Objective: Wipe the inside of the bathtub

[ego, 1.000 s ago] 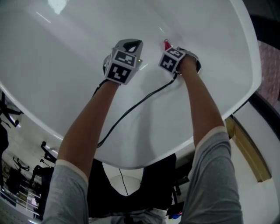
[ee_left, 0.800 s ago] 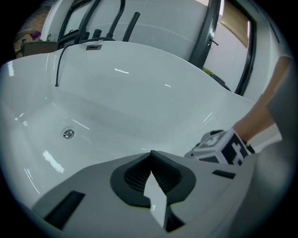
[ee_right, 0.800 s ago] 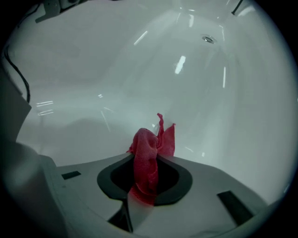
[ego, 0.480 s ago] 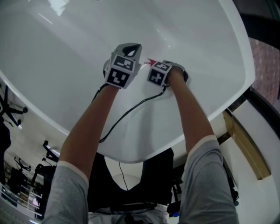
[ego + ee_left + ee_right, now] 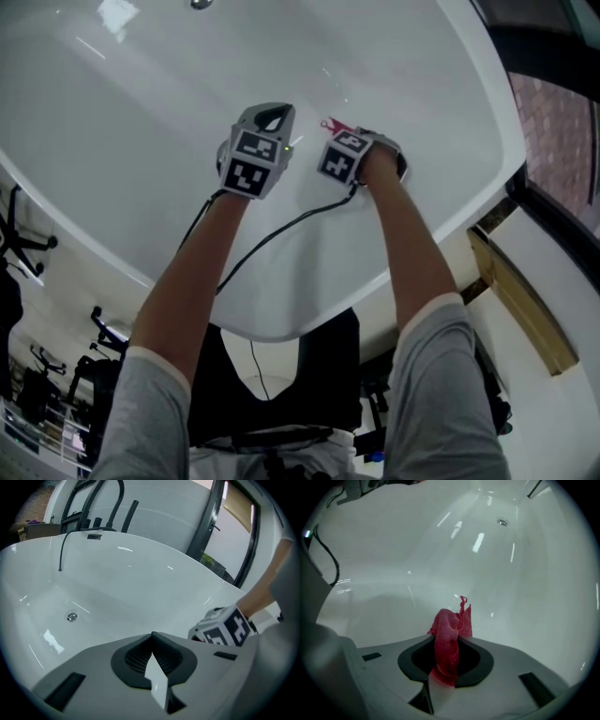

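The white bathtub fills the head view, and both grippers reach down into it near its right side. My right gripper is shut on a red cloth. In the right gripper view the cloth sticks up out of the shut jaws toward the tub's curved wall; I cannot tell whether it touches. Just to the left, my left gripper is shut and holds nothing, its jaws meeting over the tub's inside.
The drain lies on the tub floor, also seen as the drain. A black faucet stands at the far rim. A black cable runs across the tub's near rim. A wooden plank lies outside at the right.
The right gripper carried the red cloth leftward along the tub wall, closer to the left gripper. The left gripper barely shifted. Both stayed shut.
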Demonstrator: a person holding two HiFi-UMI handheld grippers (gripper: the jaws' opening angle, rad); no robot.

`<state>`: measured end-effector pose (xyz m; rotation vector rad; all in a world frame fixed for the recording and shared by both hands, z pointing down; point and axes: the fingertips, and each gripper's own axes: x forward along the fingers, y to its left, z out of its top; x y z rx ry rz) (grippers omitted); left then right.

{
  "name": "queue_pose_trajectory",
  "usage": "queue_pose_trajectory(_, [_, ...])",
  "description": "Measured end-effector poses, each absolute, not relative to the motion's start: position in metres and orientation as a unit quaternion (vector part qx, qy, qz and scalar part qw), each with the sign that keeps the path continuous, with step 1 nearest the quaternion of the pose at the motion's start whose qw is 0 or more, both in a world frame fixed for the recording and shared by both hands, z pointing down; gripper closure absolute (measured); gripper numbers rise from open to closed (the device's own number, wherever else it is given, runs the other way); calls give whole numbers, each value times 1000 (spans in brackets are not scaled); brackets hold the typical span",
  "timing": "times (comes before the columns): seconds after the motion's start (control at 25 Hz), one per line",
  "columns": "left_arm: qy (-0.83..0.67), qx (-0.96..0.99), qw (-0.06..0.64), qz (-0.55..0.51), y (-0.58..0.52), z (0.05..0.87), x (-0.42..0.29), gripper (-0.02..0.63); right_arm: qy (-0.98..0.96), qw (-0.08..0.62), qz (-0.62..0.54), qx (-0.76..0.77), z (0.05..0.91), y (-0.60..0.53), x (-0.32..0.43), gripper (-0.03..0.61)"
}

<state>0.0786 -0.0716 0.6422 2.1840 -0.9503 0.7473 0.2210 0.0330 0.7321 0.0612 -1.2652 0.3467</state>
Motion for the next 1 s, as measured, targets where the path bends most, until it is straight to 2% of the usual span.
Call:
queue_pose_trajectory(0.24, [-368, 829, 319, 277, -66, 621, 73, 611, -610, 773, 173, -26, 714, 84, 185, 492])
queue_pose_trajectory(0.6, [-364, 831, 320, 272, -47, 606, 77, 611, -545, 822, 134, 98, 683, 9, 275, 492])
queue_pose_trajectory(1.0, [-356, 834, 326, 266, -34, 571, 92, 611, -597, 783, 177, -10, 652, 110, 202, 492])
